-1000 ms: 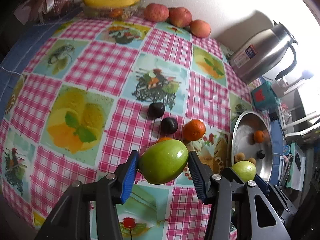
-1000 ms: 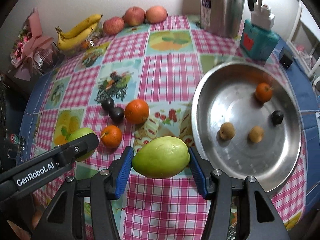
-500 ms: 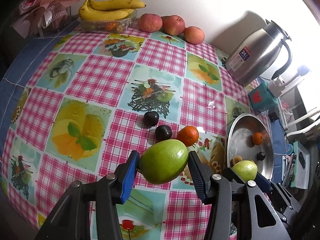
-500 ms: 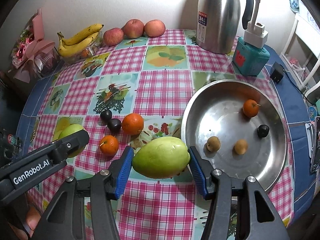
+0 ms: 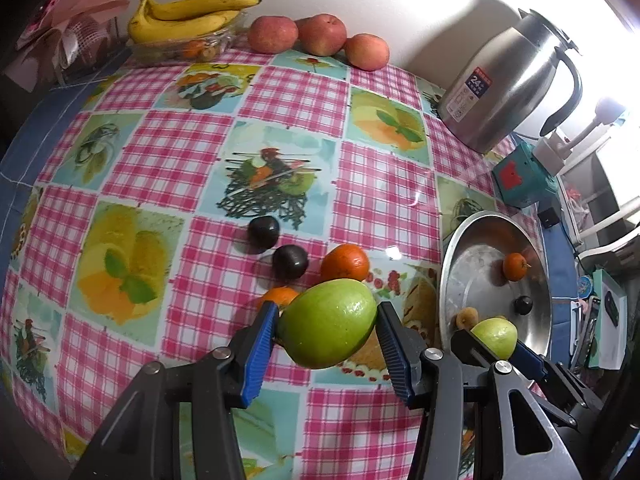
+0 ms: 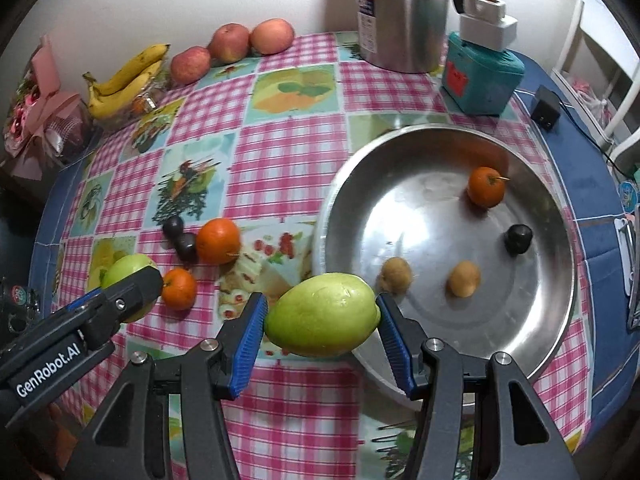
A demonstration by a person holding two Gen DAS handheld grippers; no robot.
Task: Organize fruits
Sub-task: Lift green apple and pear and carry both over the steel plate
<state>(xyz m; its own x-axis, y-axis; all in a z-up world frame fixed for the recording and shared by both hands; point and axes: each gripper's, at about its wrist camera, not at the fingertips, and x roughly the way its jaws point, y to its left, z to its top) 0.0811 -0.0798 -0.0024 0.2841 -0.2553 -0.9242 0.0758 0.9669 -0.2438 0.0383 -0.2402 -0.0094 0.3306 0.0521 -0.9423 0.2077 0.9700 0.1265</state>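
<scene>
My left gripper [image 5: 326, 336] is shut on a green guava [image 5: 328, 322], held above the checked tablecloth. My right gripper [image 6: 320, 316] is shut on a paler green guava [image 6: 322, 314], which hangs over the near-left rim of the steel basin [image 6: 552, 320]. In the basin lie an orange [image 6: 486, 186], a dark plum [image 6: 518, 238] and two small brown fruits [image 6: 463, 279]. On the cloth sit two oranges [image 6: 218, 240] and two dark plums [image 6: 186, 246]. The left gripper with its guava also shows at the left of the right wrist view [image 6: 128, 280].
Bananas [image 5: 192, 12] in a clear tray and three red apples [image 5: 320, 34] line the back edge by the wall. A steel thermos jug [image 5: 504, 80] and a teal box [image 6: 480, 74] stand behind the basin. A pink bouquet [image 6: 40, 116] lies at the far left.
Both grippers have drifted across the table with their guavas still held. The right guava now overlaps the basin's rim; the back-edge fruit sits lower and larger in the left wrist view.
</scene>
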